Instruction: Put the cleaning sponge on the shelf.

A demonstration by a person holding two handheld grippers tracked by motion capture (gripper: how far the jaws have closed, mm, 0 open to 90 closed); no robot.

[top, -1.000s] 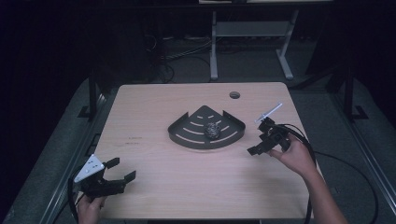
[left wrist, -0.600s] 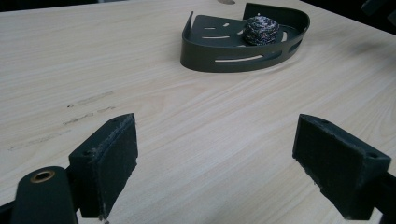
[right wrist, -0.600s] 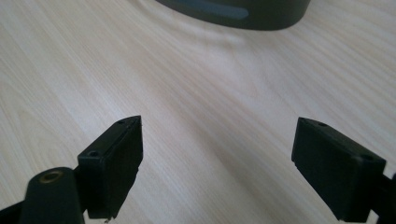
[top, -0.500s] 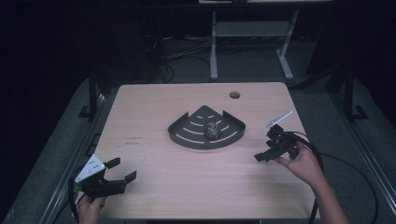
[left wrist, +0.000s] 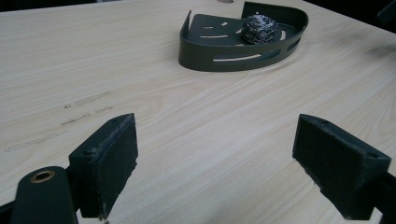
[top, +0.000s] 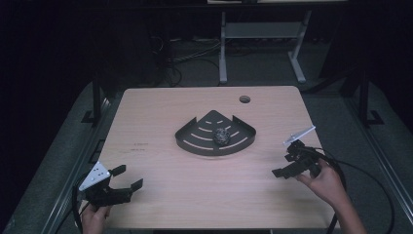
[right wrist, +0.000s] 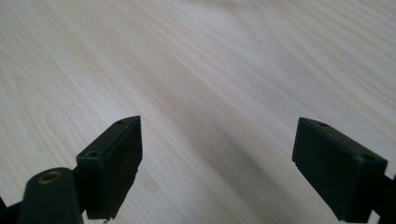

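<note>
Looks done, or nearly so. Scourer (top: 222,136) inside the tray (top: 195,141), just right of the tray's middle, resting on the slotted floor and touching no gripper. Seen from the left gripper view as a crinkled metallic ball (left wrist: 258,29) behind the tray's curved front wall (left wrist: 219,49).

Left gripper (top: 129,176) well apart from the tray, near and left of it, by the table (top: 160,112) corner. Jaws spread wide, nothing between the pads (left wrist: 114,158) but bare wood; aimed toward the tray.

Right gripper (top: 285,165) also well apart from the tray, to its near right, close to the table edge. Jaws likewise parted and empty, with plain wood grain between the pads (right wrist: 121,158) in the right gripper view.

Judging by that: placing finished, release finished, both hands clear of the tray. No other loose item near the tray to bring in. Left to do, probably little: at most resting the grippers, or nudging the scourer toward the tray's centre if wanted there. Nothing tilted, nothing hanging over the tray's rim.
</note>
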